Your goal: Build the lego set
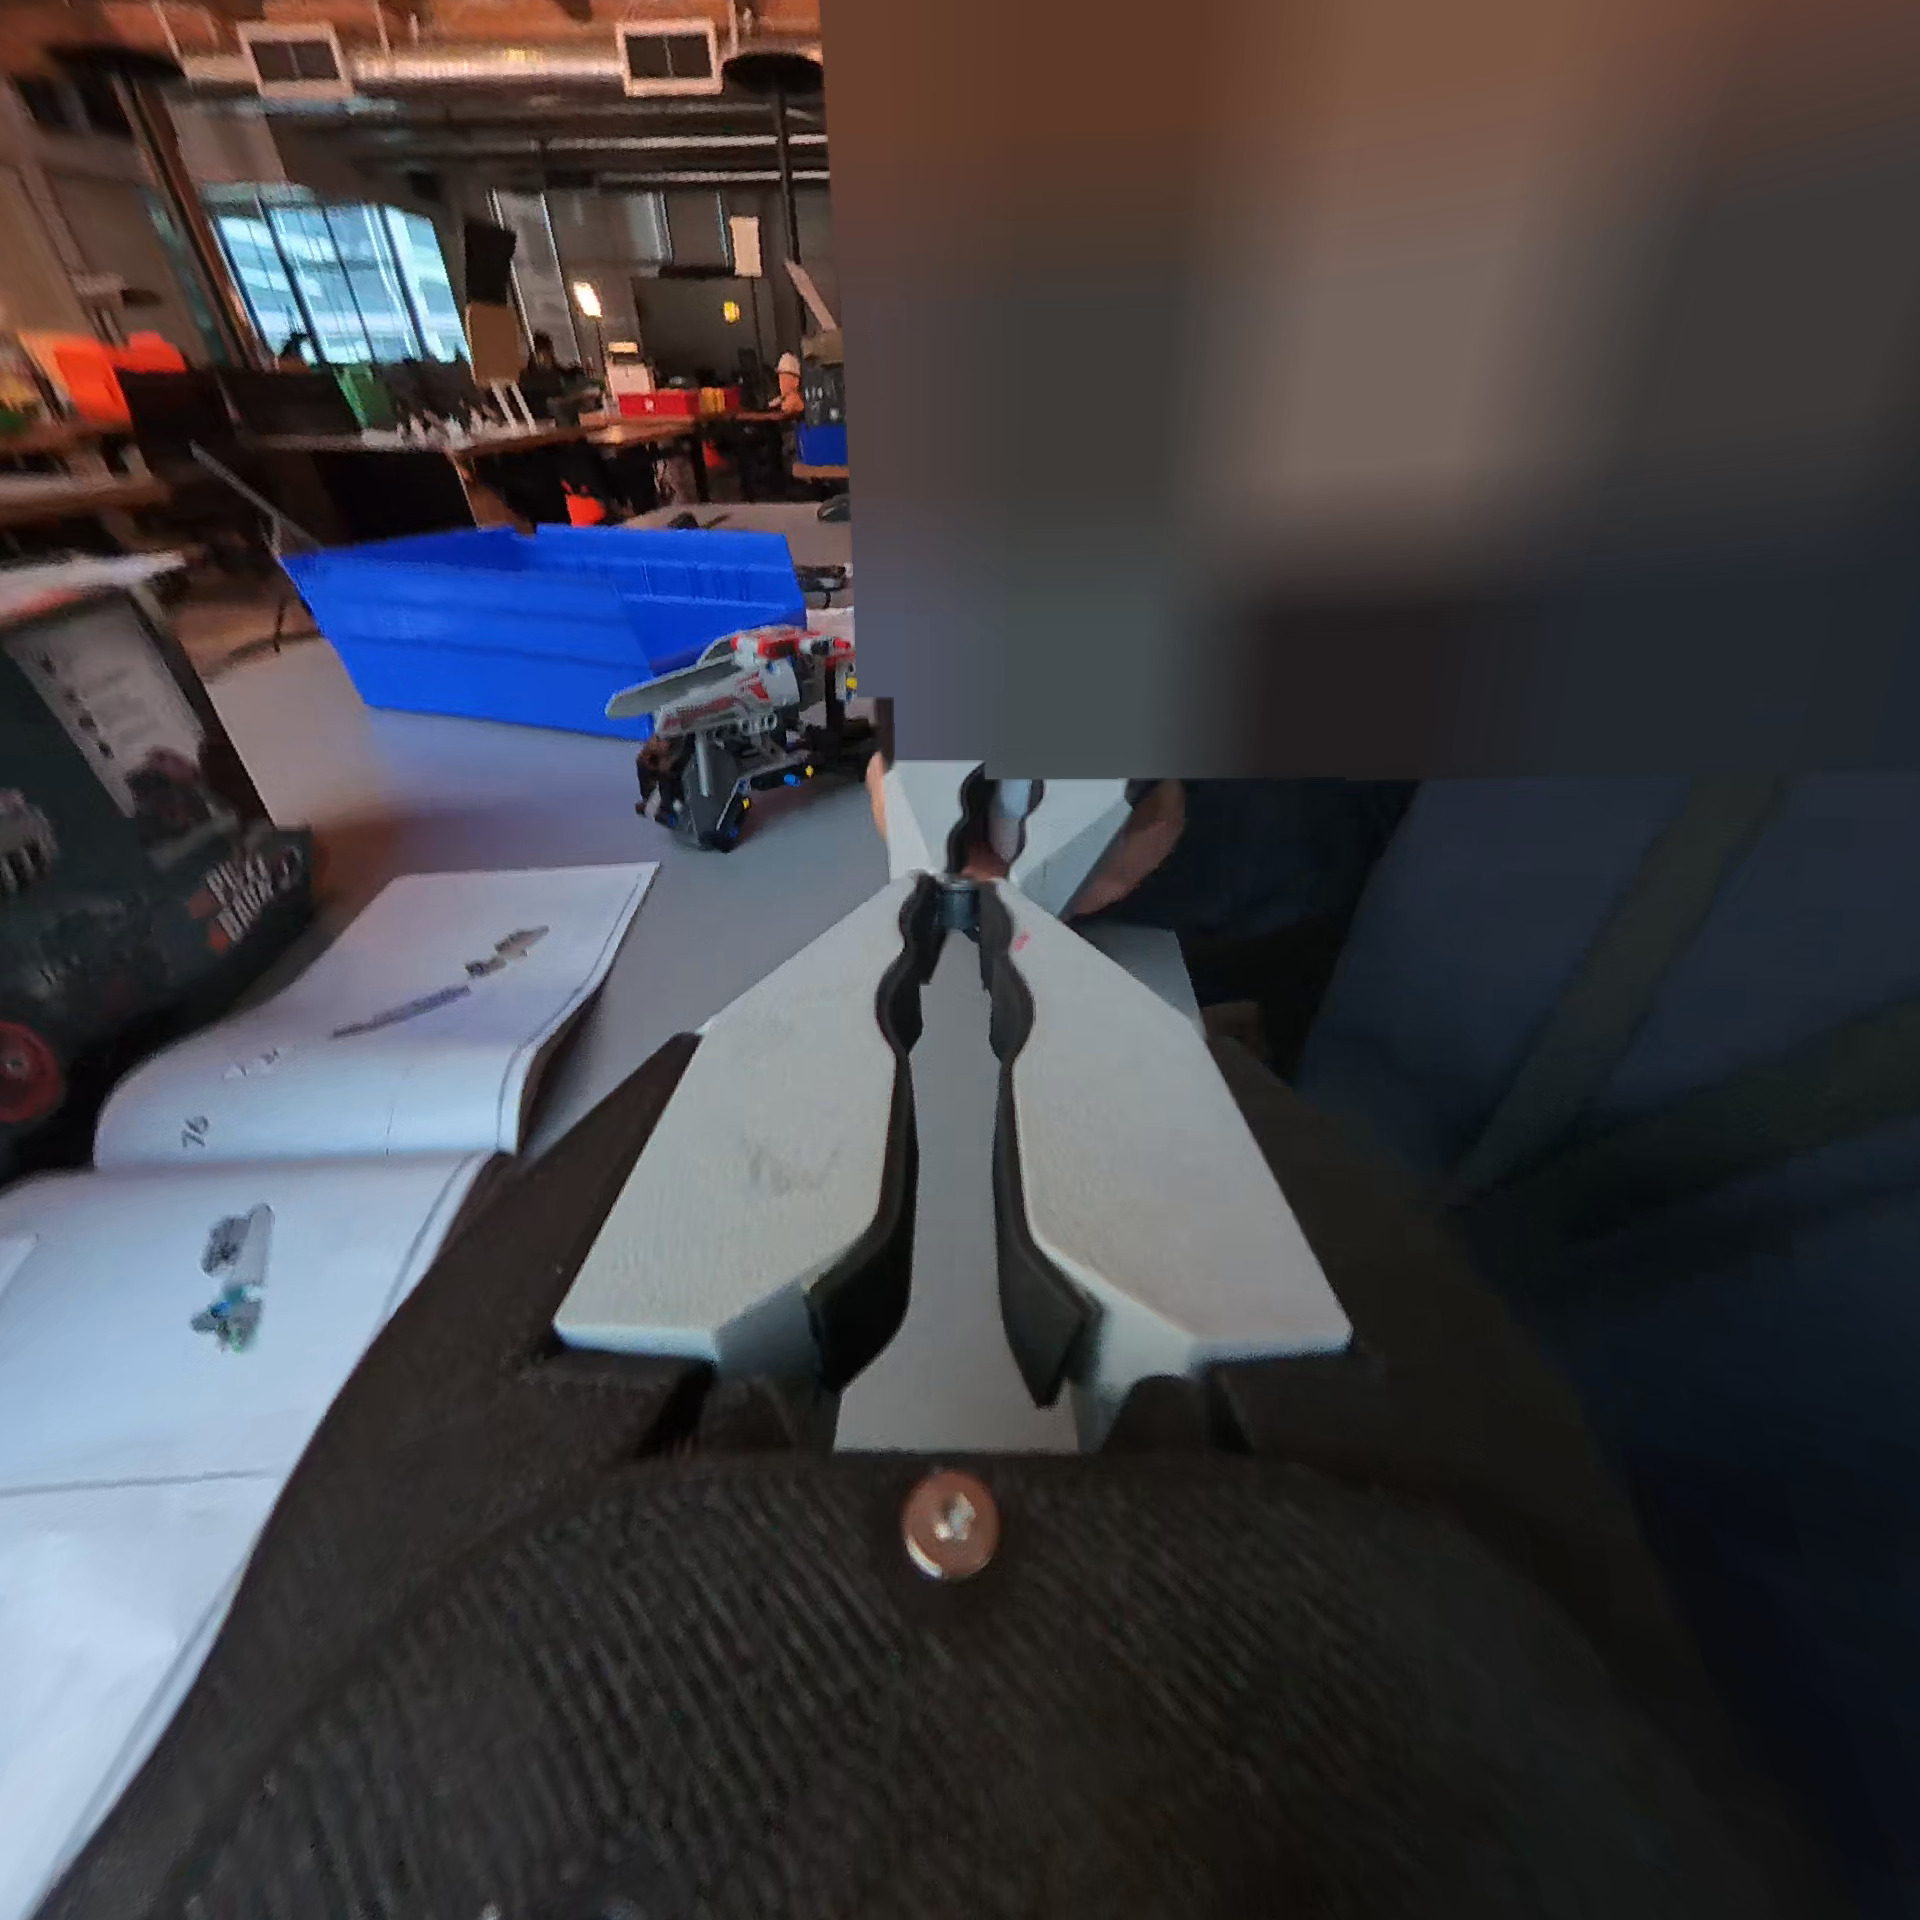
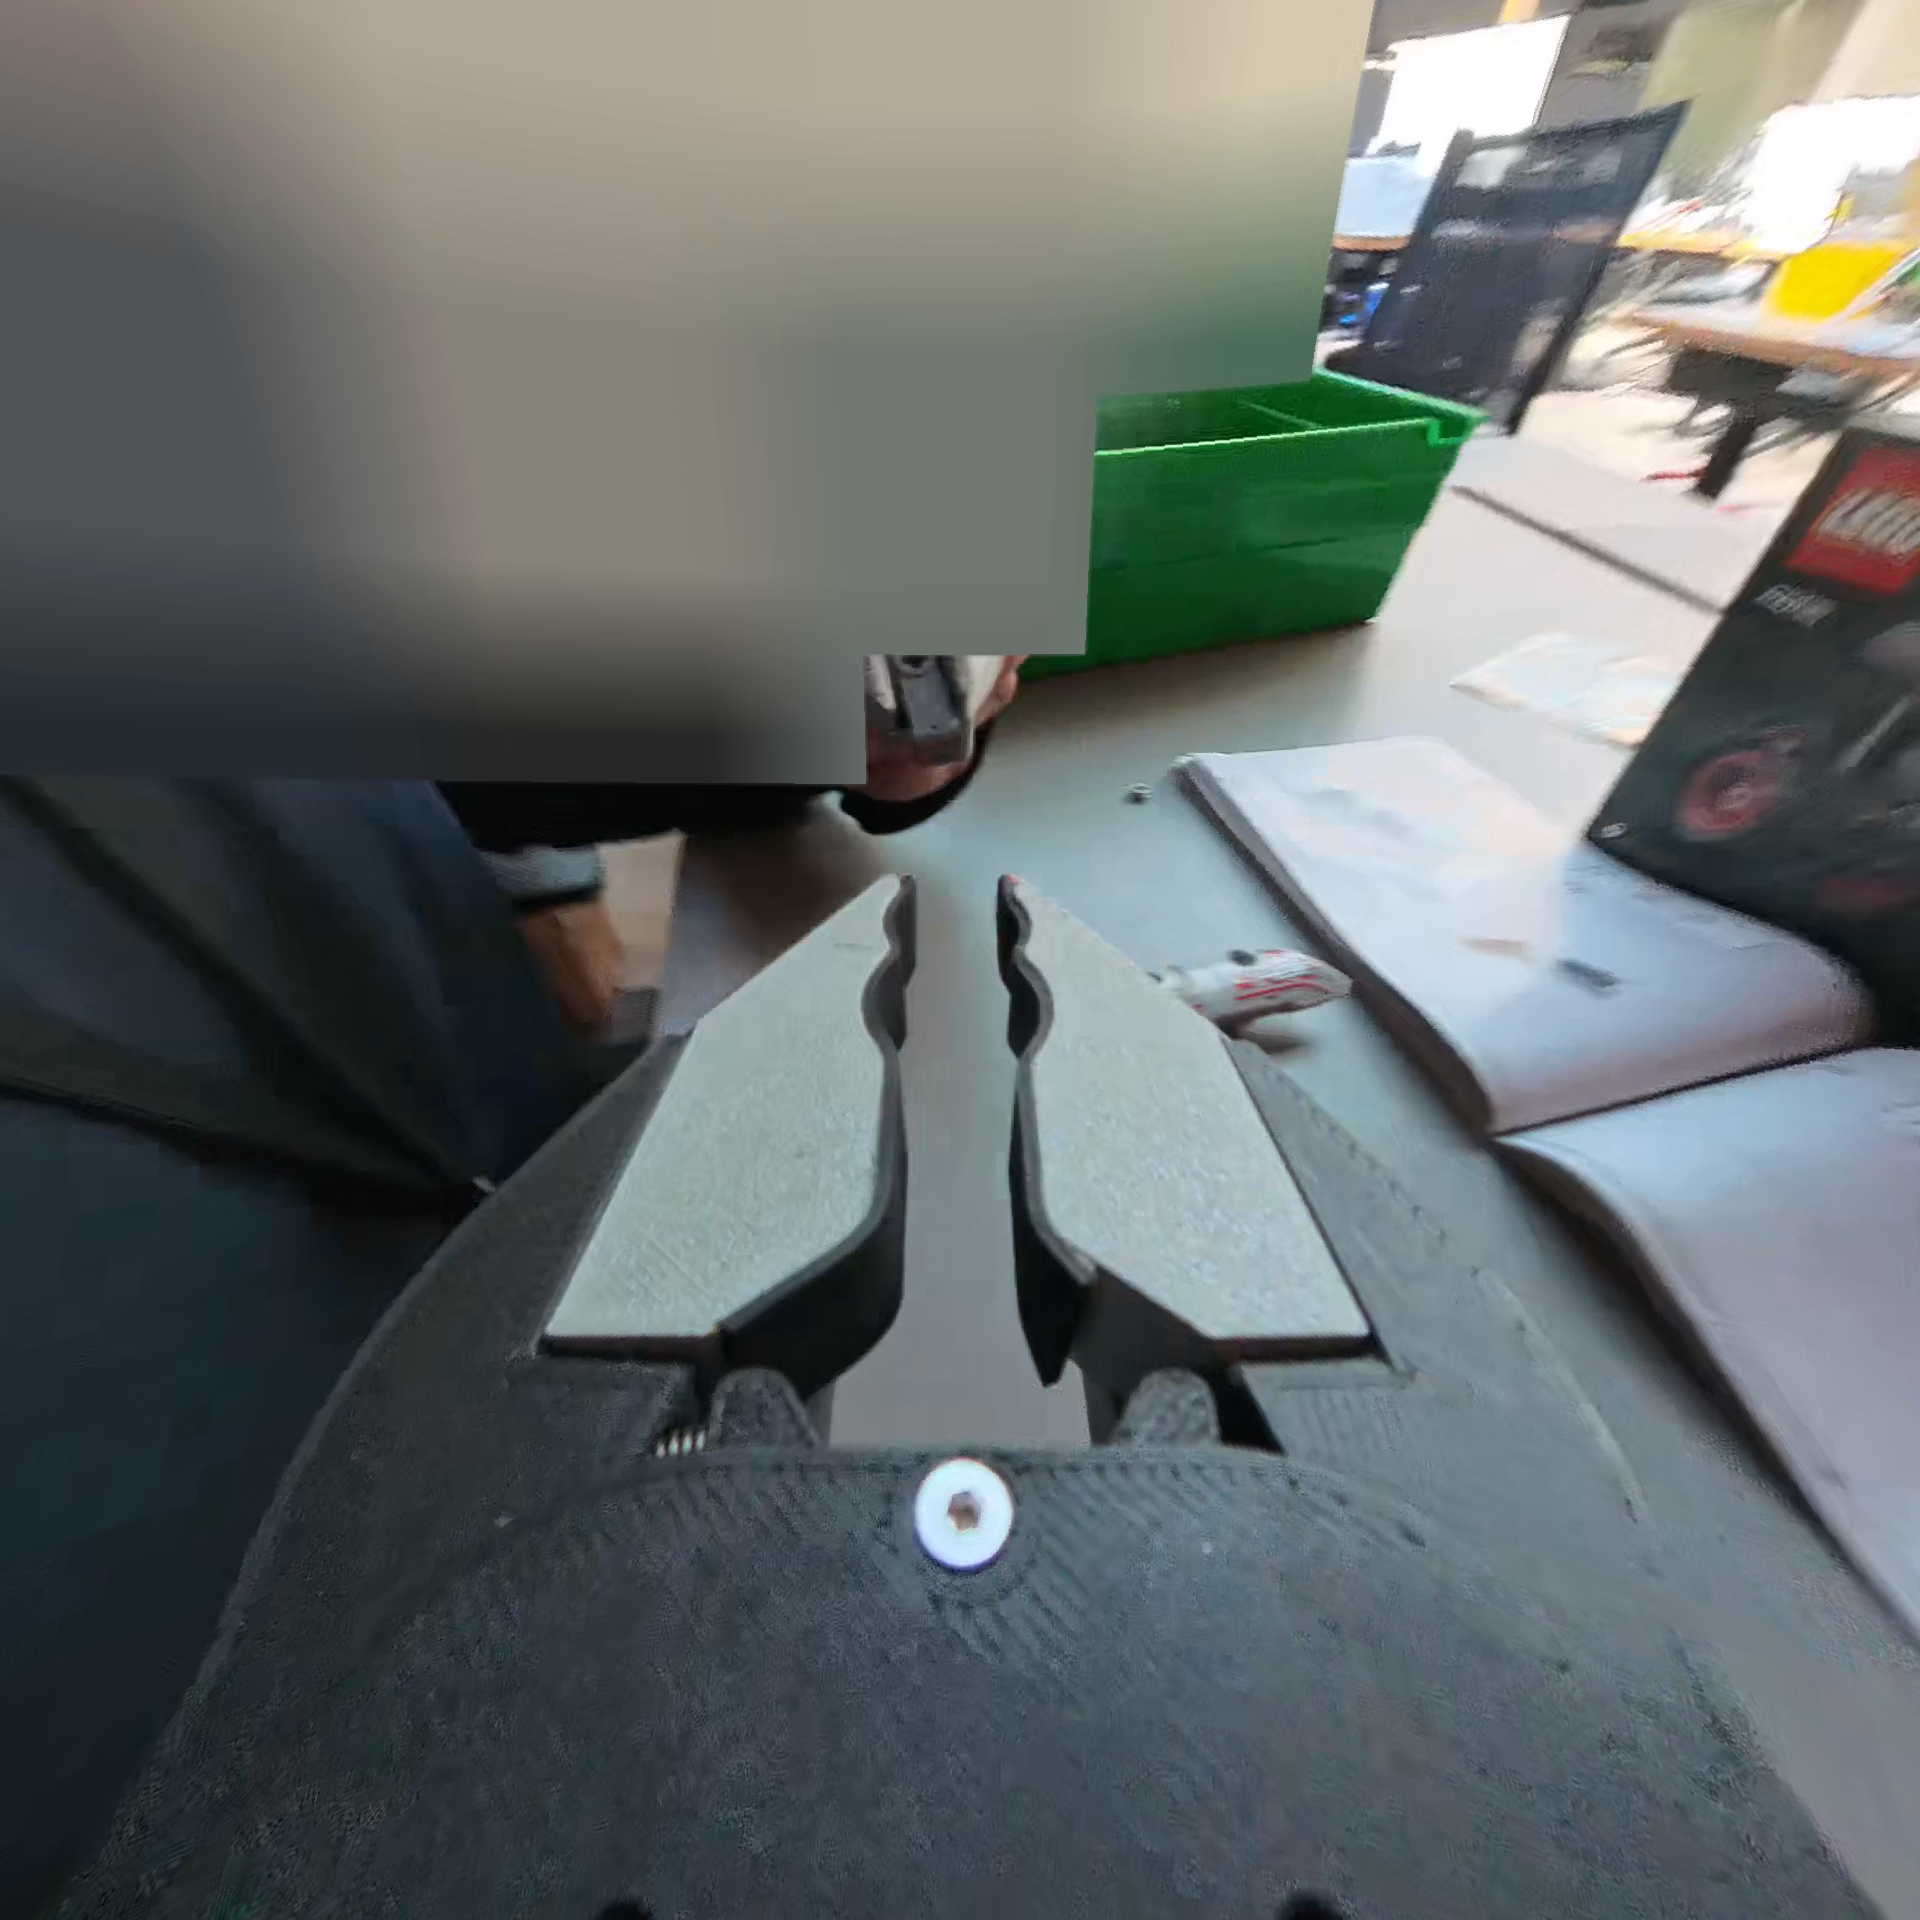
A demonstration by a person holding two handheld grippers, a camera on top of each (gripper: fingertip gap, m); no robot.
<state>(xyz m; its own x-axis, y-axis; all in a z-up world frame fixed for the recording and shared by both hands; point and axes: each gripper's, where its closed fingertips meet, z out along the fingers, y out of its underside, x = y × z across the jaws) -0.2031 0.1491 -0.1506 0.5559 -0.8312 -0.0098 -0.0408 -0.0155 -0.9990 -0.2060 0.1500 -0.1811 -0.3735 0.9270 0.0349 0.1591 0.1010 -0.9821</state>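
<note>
Above the table [image 1: 468,769] | left gripper [image 1: 957,902] pinches small dark piece [image 1: 956,906] | right gripper [image 2: 956,883] parted, empty | step: carrying part | next: likely align onto model [image 1: 748,727]

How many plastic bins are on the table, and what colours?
2. A blue bin stands at the table's far side behind the partly built model; a green bin stands beyond the open booklet. Blurred patches may hide more.

Bright daylight from background windows, soft motion blur throughout, wide-angle edges stretched.
</note>
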